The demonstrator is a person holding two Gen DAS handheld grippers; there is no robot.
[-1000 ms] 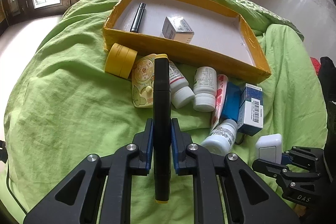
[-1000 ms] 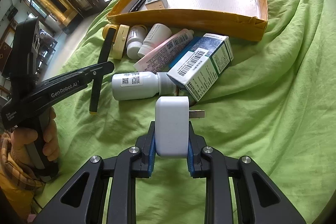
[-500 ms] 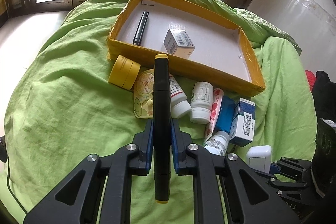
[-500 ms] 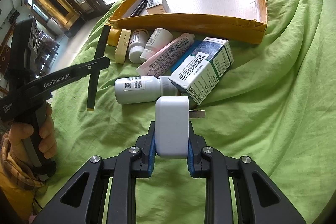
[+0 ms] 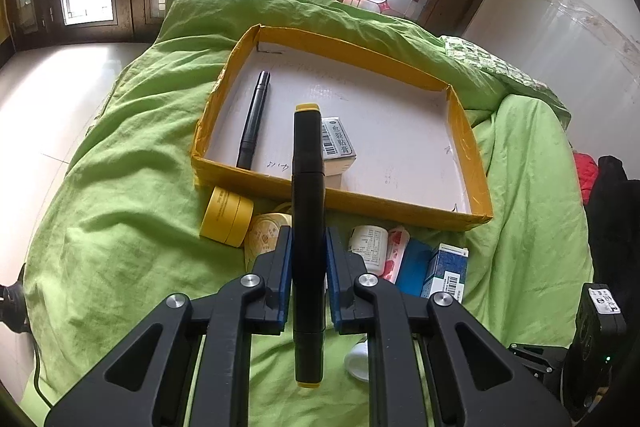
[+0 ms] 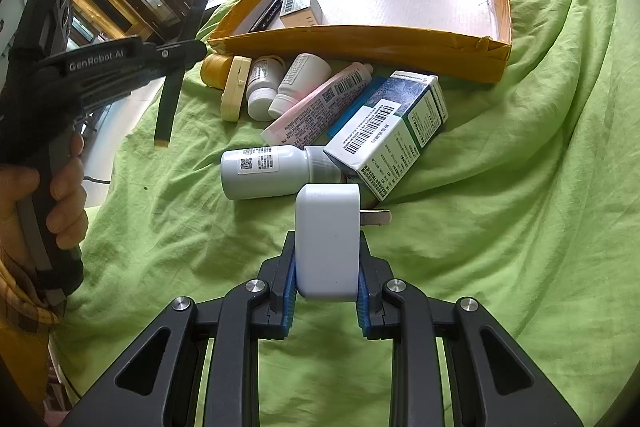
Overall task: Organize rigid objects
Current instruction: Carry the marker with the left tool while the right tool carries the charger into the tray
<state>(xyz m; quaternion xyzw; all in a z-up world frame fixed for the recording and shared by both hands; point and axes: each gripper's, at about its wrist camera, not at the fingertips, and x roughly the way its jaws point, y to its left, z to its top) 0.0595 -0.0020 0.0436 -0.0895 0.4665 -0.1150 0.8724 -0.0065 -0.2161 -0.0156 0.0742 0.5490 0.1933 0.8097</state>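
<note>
My left gripper (image 5: 307, 271) is shut on a long black marker with yellow ends (image 5: 307, 195), held above the items, its far tip over the yellow-walled cardboard tray (image 5: 468, 147). The tray holds a black pen (image 5: 254, 123) and a small white box (image 5: 338, 143). My right gripper (image 6: 327, 275) is shut on a white plug adapter (image 6: 327, 239), low over the green sheet in front of a white bottle (image 6: 264, 171) and a blue-green carton (image 6: 396, 131). The left gripper also shows in the right wrist view (image 6: 176, 51).
Between tray and grippers lie a yellow round tin (image 5: 226, 215), a cream case (image 6: 234, 91), two small white bottles (image 6: 280, 87), a pink tube (image 6: 320, 103). The green sheet (image 6: 520, 187) covers the bed. Dark clothing (image 5: 612, 195) lies at right.
My left gripper has risen and moved forward with the marker, its tip now over the tray's near wall. My right gripper with the adapter has stayed about in place.
</note>
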